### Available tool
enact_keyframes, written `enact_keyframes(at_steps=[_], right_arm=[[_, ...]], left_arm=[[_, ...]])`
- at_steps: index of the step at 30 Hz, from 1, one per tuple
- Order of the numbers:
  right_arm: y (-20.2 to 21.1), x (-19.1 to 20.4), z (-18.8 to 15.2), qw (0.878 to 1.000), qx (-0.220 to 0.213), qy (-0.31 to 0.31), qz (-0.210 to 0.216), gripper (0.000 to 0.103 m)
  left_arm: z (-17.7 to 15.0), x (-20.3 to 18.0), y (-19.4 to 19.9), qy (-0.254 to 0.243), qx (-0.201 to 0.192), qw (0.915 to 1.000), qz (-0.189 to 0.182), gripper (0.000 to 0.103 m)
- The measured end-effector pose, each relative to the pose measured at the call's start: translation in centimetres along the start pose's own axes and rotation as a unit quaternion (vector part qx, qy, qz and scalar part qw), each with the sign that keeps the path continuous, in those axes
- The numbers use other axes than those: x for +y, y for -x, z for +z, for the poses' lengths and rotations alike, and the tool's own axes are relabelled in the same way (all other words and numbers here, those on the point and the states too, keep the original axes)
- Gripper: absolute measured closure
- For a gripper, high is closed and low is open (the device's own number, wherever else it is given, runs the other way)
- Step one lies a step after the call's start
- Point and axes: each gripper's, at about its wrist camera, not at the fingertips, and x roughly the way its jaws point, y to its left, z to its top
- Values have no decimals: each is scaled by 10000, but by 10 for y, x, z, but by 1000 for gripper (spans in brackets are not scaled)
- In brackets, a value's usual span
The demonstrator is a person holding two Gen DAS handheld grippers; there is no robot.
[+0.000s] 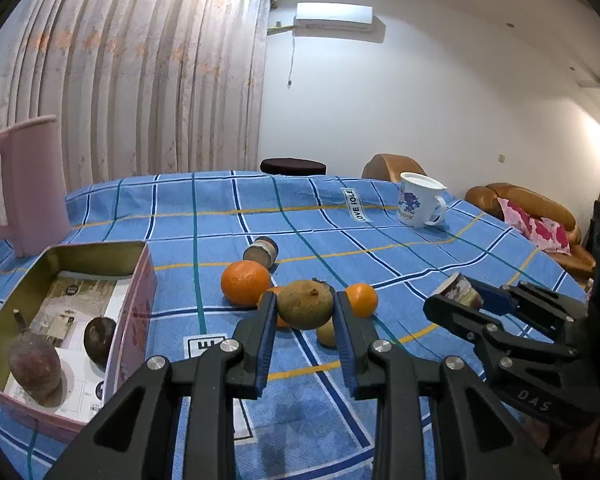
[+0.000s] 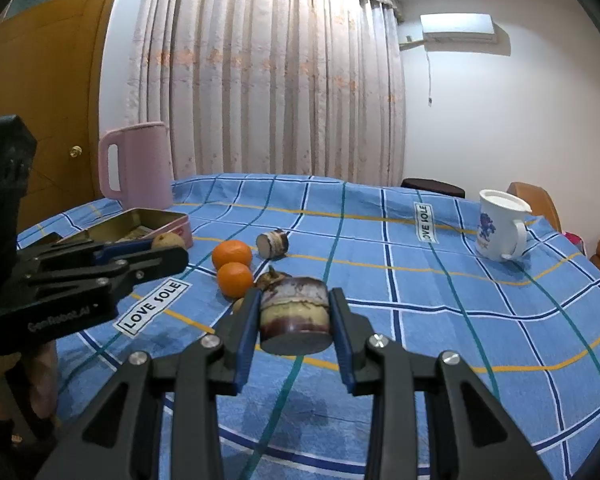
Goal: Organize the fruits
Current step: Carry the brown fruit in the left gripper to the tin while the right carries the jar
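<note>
Pink jug (image 1: 24,184) at far left on the blue checked cloth (image 1: 380,240). Just beside it, the open tin (image 1: 134,292): two dark fruits (image 1: 34,364) already lie inside, on its paper lining. So the sorting is begun, not half done by my reckoning.

Centre, the loose pile: a big orange (image 1: 245,282), a smaller one (image 1: 362,299), a third mostly hidden behind the left finger, a small yellowish fruit (image 1: 327,334) low down. A little ceramic cup (image 1: 262,252) lies on its side behind them.

Left gripper (image 1: 305,312): jaws narrow, pads pressed on a brownish-green fruit (image 1: 305,305), lifted near the pile, right of the tin. Likely bound for the tin.

Right gripper (image 2: 294,312): closed on a second ceramic cup (image 2: 294,312), held tipped, clear of the cloth. Not a fruit; where it belongs I cannot tell.

Far right, a white mug (image 1: 420,200) stands upright, well apart.

Left to do: the held fruit, three oranges, the yellowish one.
</note>
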Motion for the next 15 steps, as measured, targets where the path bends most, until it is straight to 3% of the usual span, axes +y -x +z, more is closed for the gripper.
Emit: enact_keyframes(at_steps=[8, 15], right_arm=[[-10, 19, 27, 9990, 58, 28, 449, 66], [-30, 43, 58, 9963, 116, 20, 847, 66]], left_arm=[[8, 20, 15, 169, -66, 9997, 158, 73], [24, 58, 37, 228, -230, 9951, 936, 73]])
